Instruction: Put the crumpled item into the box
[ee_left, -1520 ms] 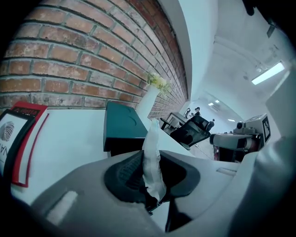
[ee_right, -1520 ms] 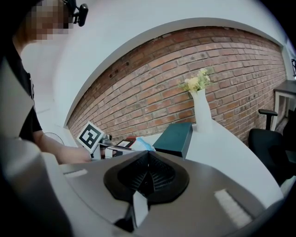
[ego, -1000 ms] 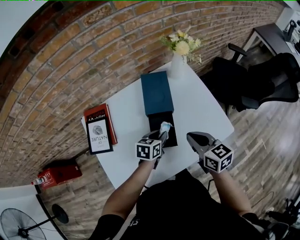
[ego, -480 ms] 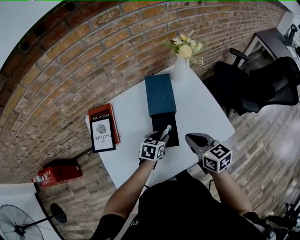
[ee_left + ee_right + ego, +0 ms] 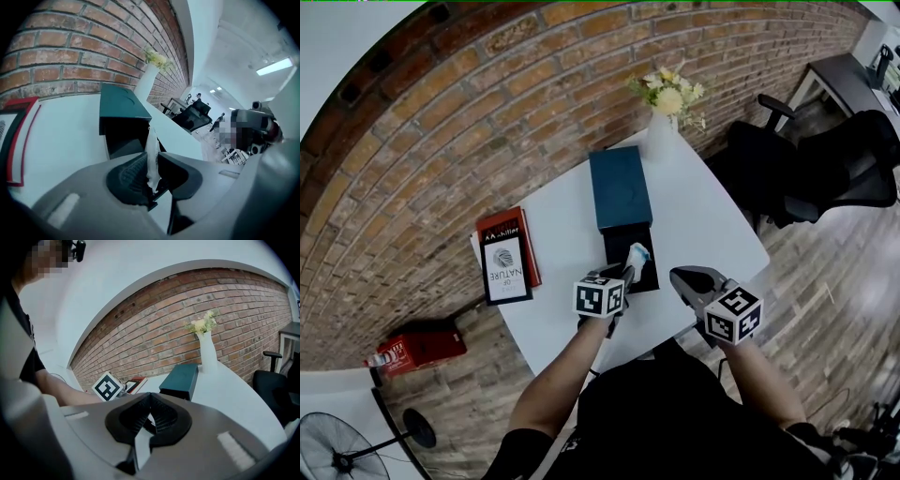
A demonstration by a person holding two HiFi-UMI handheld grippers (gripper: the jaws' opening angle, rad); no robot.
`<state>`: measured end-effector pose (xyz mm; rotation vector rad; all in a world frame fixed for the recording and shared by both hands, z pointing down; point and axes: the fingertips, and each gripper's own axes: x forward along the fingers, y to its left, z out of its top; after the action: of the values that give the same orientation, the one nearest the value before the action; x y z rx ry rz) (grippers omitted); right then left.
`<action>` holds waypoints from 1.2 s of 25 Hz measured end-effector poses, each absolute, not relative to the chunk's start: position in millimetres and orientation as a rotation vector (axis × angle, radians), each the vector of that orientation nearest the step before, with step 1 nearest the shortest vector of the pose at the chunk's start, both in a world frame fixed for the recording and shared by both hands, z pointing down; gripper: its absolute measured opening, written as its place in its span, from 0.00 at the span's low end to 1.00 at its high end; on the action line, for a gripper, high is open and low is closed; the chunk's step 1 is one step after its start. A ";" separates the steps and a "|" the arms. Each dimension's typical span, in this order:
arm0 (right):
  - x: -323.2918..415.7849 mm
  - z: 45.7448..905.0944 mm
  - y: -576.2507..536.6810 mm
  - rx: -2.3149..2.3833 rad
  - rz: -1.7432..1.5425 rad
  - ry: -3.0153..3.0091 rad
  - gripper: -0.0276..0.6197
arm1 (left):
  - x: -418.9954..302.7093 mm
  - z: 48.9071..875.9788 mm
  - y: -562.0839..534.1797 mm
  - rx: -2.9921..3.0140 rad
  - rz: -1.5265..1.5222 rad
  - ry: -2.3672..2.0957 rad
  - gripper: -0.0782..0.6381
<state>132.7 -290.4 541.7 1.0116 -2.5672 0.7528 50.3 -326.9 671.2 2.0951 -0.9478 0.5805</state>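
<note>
A crumpled white item stands up between the pads of my left gripper, just over the open black box. The jaws are closing, and in the left gripper view they press on the item from both sides, with the box right behind it. The box's teal lid lies against its far end. My right gripper hovers to the right of the box near the table's front edge; its jaws are shut with nothing between them.
Two books lie at the white table's left edge. A white vase of flowers stands at the far corner. A black office chair is on the right, a red object and a fan on the floor.
A second ago the white item showed at the left jaws, half a second ago it was out of sight at the box, and now it shows between them again. The right gripper barely moved.
</note>
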 end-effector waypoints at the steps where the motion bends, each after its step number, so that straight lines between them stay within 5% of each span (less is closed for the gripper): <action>1: 133.3 542.6 -290.0 1.016 0.756 -2.564 0.04 | 50.0 673.9 -327.3 2.091 0.598 -0.957 0.22; 10: 133.0 542.8 -291.6 1.023 0.744 -2.552 0.04 | 26.1 677.8 -331.6 2.212 0.866 -1.107 0.37; 30: 101.9 502.0 -321.2 0.963 0.545 -2.642 0.04 | -7.2 537.9 -354.6 2.462 0.548 -1.303 0.33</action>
<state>101.9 -321.2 502.0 0.9629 -2.6422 0.5455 -7.2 -354.6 537.9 2.4620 -1.3025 0.5477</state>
